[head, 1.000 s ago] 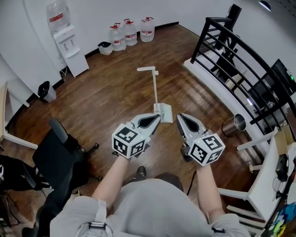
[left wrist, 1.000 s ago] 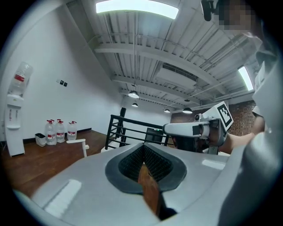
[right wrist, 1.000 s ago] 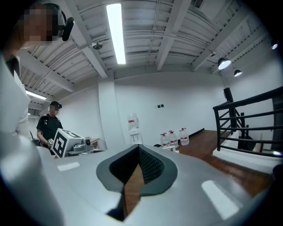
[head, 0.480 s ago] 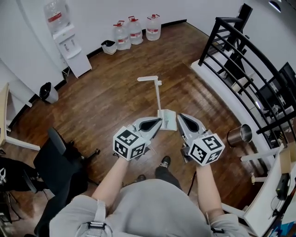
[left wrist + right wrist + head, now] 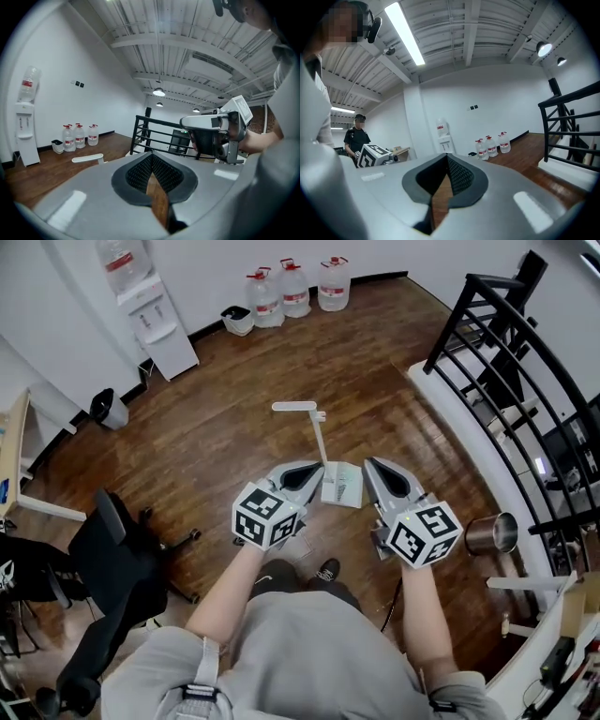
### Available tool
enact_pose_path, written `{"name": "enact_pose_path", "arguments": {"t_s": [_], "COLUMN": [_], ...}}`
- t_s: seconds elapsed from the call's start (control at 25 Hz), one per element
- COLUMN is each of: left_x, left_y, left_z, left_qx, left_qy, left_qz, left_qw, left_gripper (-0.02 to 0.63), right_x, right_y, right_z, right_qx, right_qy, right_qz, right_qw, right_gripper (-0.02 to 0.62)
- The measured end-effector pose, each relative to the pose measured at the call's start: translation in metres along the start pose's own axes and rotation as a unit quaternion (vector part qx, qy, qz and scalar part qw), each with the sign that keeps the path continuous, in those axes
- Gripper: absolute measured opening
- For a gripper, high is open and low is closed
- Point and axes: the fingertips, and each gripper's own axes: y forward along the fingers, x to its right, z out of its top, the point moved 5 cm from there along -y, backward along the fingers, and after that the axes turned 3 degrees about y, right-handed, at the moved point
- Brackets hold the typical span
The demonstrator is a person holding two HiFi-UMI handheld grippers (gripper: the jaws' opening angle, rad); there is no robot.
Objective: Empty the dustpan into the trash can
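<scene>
A white dustpan (image 5: 341, 487) stands on the wood floor, its long handle (image 5: 294, 407) rising toward the back; the handle top (image 5: 87, 159) also shows in the left gripper view. My left gripper (image 5: 304, 474) hovers just left of the pan, shut and empty. On the pan's right side is my right gripper (image 5: 379, 473), its pads also together with nothing between them. Neither touches the dustpan. A shiny metal trash can (image 5: 491, 533) stands on the floor to the right, by the railing's base.
A black railing (image 5: 511, 352) runs along the right. A black office chair (image 5: 117, 563) stands at the left. Water bottles (image 5: 295, 284), a dispenser (image 5: 157, 315) and two small bins (image 5: 111, 409) line the back wall. Another person (image 5: 356, 135) stands far off.
The person has walked forward, so the dustpan and metal can sit closer and lower in the head view. Both grippers travelled along, still shut.
</scene>
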Motion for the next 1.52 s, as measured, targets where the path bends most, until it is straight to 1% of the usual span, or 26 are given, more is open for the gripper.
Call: {"name": "enact_pose_path", "arguments": {"t_s": [0.16, 0.28, 0.4, 0.52, 0.6, 0.72, 0.76, 0.88, 1.0, 1.04, 1.2, 1.32, 1.36, 1.44, 1.52], "left_x": [-0.022, -0.048, -0.078, -0.105, -0.121, -0.147, -0.154, -0.173, -0.187, -0.189, -0.194, -0.196, -0.196, -0.197, -0.2], "left_y": [0.018, 0.03, 0.048, 0.072, 0.09, 0.117, 0.126, 0.151, 0.175, 0.182, 0.209, 0.224, 0.229, 0.237, 0.242], "left_z": [-0.007, -0.015, -0.028, -0.046, -0.061, -0.086, -0.094, -0.111, -0.117, -0.117, -0.112, -0.112, -0.112, -0.112, -0.112], "left_qx": [-0.009, -0.018, -0.035, -0.054, -0.065, -0.078, -0.085, -0.1, -0.1, -0.097, -0.084, -0.09, -0.095, -0.106, -0.11], "left_qy": [-0.002, 0.001, 0.003, 0.003, -0.005, -0.019, -0.024, -0.034, -0.035, -0.033, -0.018, 0.001, 0.016, 0.045, 0.055], "left_qz": [0.013, 0.018, 0.031, 0.045, 0.048, 0.053, 0.054, 0.059, 0.061, 0.059, 0.054, 0.048, 0.046, 0.045, 0.044], "left_qw": [0.9999, 0.9997, 0.9989, 0.9975, 0.9967, 0.9953, 0.9946, 0.9926, 0.9925, 0.993, 0.9948, 0.9948, 0.9943, 0.9924, 0.9914], "left_gripper": [0.005, 0.005, 0.005, 0.005, 0.046, 0.2, 0.23, 0.292, 0.353, 0.362, 0.365, 0.355, 0.312, 0.187, 0.196], "right_x": [0.016, 0.019, 0.024, 0.035, 0.042, 0.05, 0.053, 0.061, 0.07, 0.073, 0.083, 0.089, 0.091, 0.096, 0.1], "right_y": [0.014, 0.028, 0.039, 0.043, 0.045, 0.046, 0.045, 0.041, 0.038, 0.037, 0.032, 0.028, 0.025, 0.02, 0.016], "right_z": [-0.007, -0.01, -0.007, -0.001, 0.002, 0.002, 0.002, -0.001, -0.007, -0.009, -0.015, -0.018, -0.018, -0.019, -0.021], "right_qx": [-0.014, -0.022, -0.028, -0.031, -0.033, -0.037, -0.038, -0.043, -0.049, -0.051, -0.057, -0.061, -0.061, -0.059, -0.055], "right_qy": [0.013, 0.015, 0.014, 0.015, 0.018, 0.018, 0.02, 0.028, 0.036, 0.039, 0.053, 0.061, 0.063, 0.067, 0.072], "right_qz": [-0.004, -0.013, -0.027, -0.051, -0.071, -0.097, -0.107, -0.139, -0.167, -0.175, -0.202, -0.217, -0.222, -0.233, -0.244], "right_qw": [1.0, 1.0, 0.999, 0.998, 0.997, 0.994, 0.993, 0.989, 0.984, 0.982, 0.976, 0.972, 0.971, 0.968, 0.966], "right_gripper": [0.0, 0.0, 0.0, 0.0, 0.0, 0.0, 0.0, 0.0, 0.0, 0.0, 0.0, 0.0, 0.0, 0.0, 0.0]}}
